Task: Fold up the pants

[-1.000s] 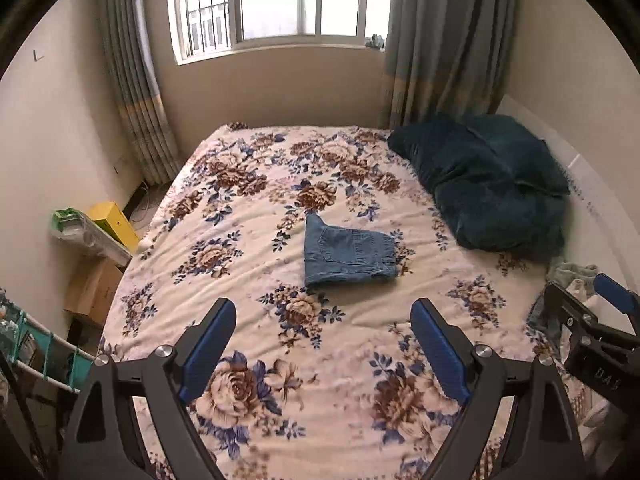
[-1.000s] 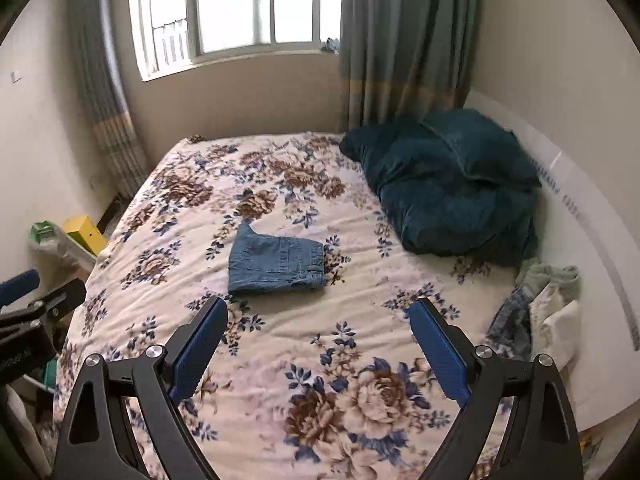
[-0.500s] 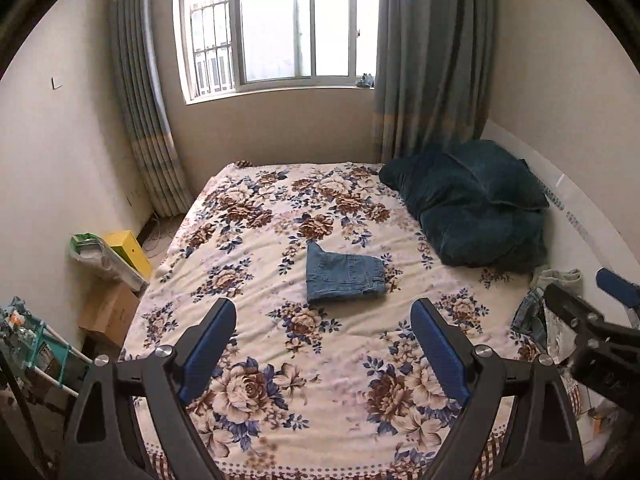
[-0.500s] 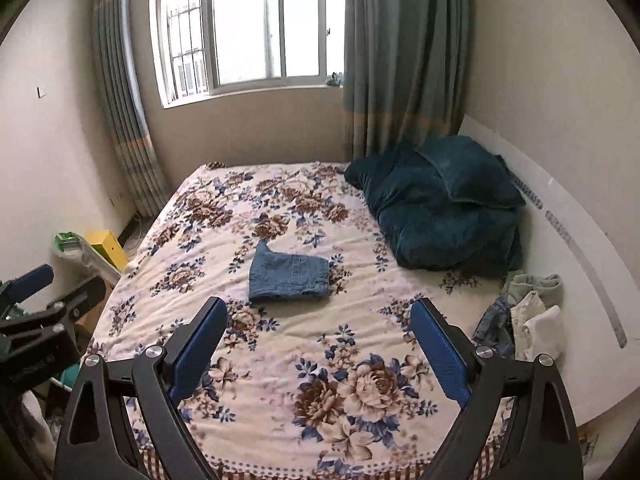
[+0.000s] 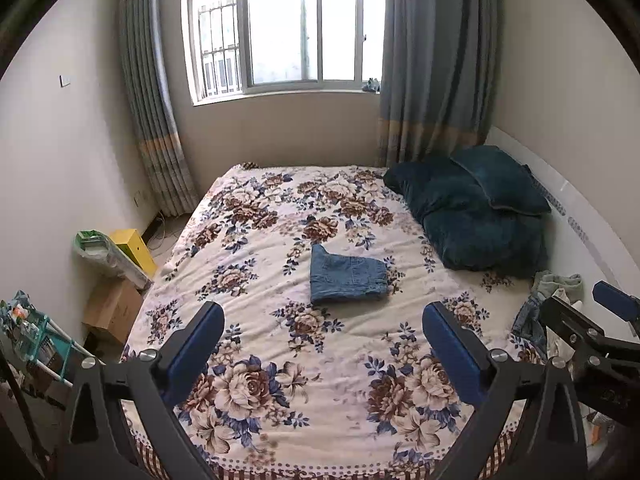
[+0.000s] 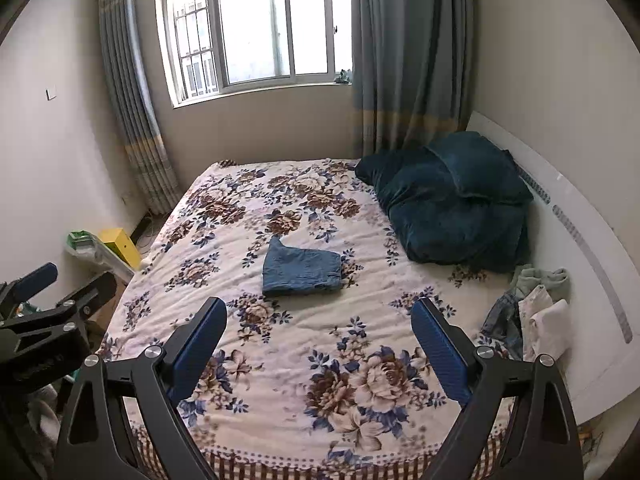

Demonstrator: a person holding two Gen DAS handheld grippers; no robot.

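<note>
Pants (image 5: 347, 279) lie folded into a compact denim rectangle mid-bed (image 5: 280, 400), so the folding looks done. Left tongs (image 5: 323, 330), whose jaws have just been opening, and right tongs (image 6: 319, 326) both gape empty, well clear of them.

We note the folded blue denim pants (image 5: 347, 280) lying mid-bed on the floral-print blanket (image 5: 280, 380), well apart from all else. Right of them, against the white headboard panel (image 6: 580, 280), sits the dark teal velvet bedding heap (image 5: 472, 216); nearer us, a small pile of mixed clothes (image 6: 532, 312). Left of the bed, on the floor: a yellow box (image 5: 134, 250) and a brown cardboard carton (image 5: 112, 308). The window (image 5: 288, 28) is behind the bed.
</note>
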